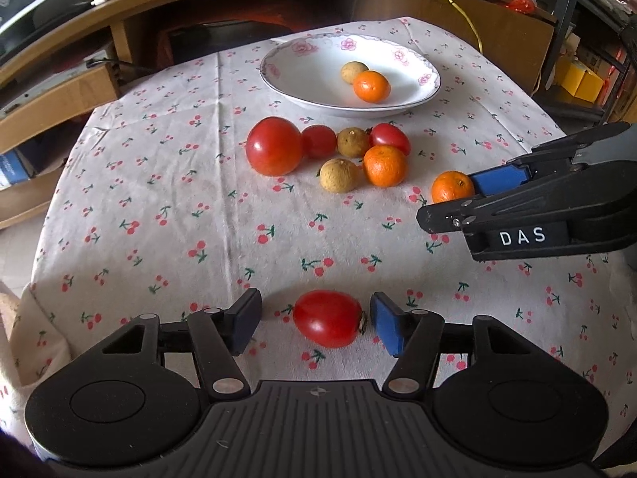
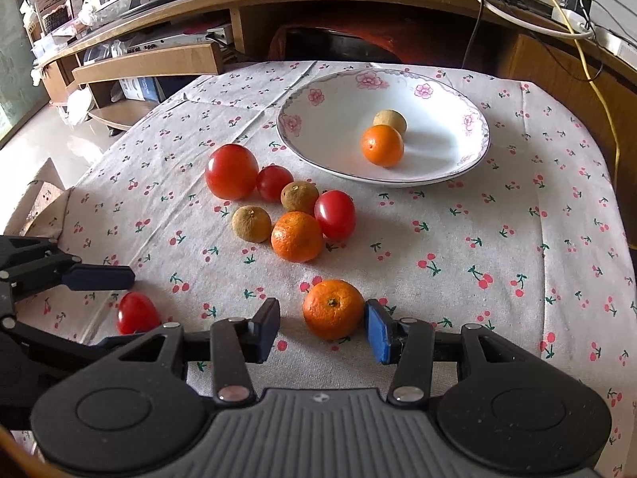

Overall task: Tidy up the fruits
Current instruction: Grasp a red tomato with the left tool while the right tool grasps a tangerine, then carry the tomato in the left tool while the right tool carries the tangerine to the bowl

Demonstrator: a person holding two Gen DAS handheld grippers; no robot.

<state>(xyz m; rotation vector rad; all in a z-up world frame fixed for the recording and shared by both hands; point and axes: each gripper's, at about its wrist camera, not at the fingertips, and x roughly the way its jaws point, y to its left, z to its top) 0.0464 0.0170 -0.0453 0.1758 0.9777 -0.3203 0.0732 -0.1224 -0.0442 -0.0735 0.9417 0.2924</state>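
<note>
Left gripper [image 1: 315, 320] wide around tomato [image 1: 327, 318], well short of plate [image 1: 422, 93]. Right gripper [image 2: 322, 324] wide, blue pad touching mandarin [image 2: 333, 309], nearer plate.

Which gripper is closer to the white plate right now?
Neither clearly: both are well short of the white plate, down at the near edge. The right gripper is open around an orange; the left gripper is open around a tomato.
</note>
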